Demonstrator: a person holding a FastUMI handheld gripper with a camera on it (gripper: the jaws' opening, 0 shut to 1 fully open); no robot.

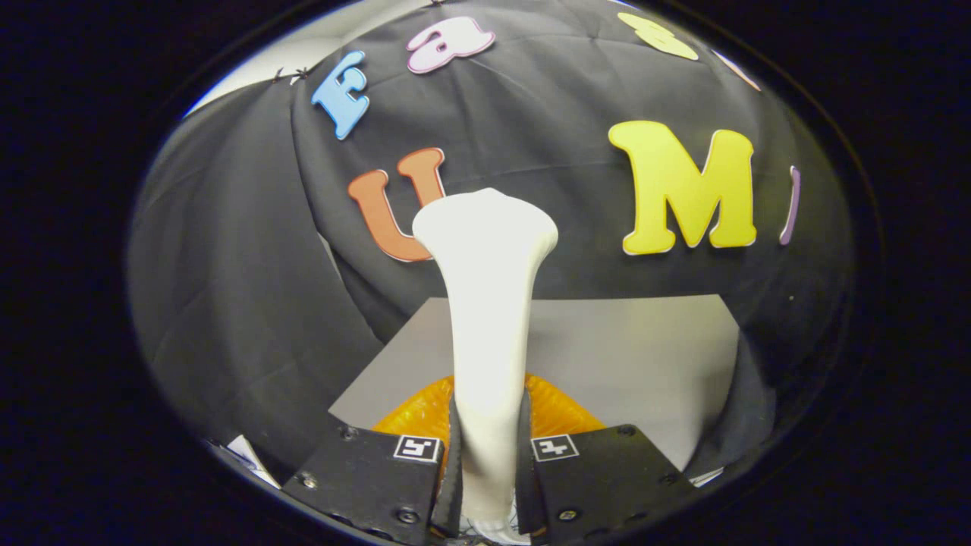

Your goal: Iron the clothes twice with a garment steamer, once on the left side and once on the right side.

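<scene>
My gripper point(488, 425) is shut on the handle of a white garment steamer point(489, 303). The steamer stands up between the two fingers point(454, 447) and widens to a flat head beyond them, held above the table. An orange garment point(557, 413) lies on the grey table point(637, 356) just under and behind the fingertips; most of it is hidden by the fingers and the steamer.
The black cloth wall point(227, 288) of the booth hangs close behind the table and wraps round its left and right sides. Bare grey tabletop extends to the right of the steamer.
</scene>
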